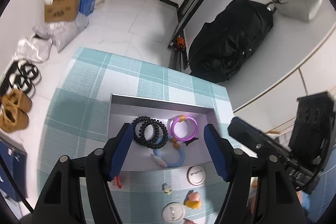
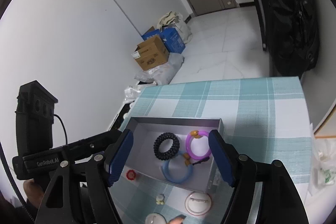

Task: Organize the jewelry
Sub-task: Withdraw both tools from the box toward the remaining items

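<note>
A shallow grey tray [image 1: 159, 99] sits on the teal checked tablecloth. Inside lie black spiral hair ties [image 1: 136, 131], a purple bangle [image 1: 184, 138] with an orange bead, a blue bangle [image 1: 181, 157] and a small black clip [image 1: 192, 141]. My left gripper [image 1: 168, 127] hovers open over the tray, with nothing between its blue pads. In the right wrist view the same tray [image 2: 174, 119] holds the hair ties [image 2: 156, 148], purple bangle [image 2: 198, 157] and blue bangle [image 2: 166, 171]. My right gripper [image 2: 170, 133] is also open above it and holds nothing.
In front of the tray lie round badges [image 1: 196, 175] [image 2: 197, 203], small charms [image 1: 167, 188] [image 1: 193, 199] and a red piece [image 2: 131, 174]. A black backpack [image 1: 231, 41] stands beyond the table's far right corner. Boxes [image 1: 63, 5] and shoes line the floor at left.
</note>
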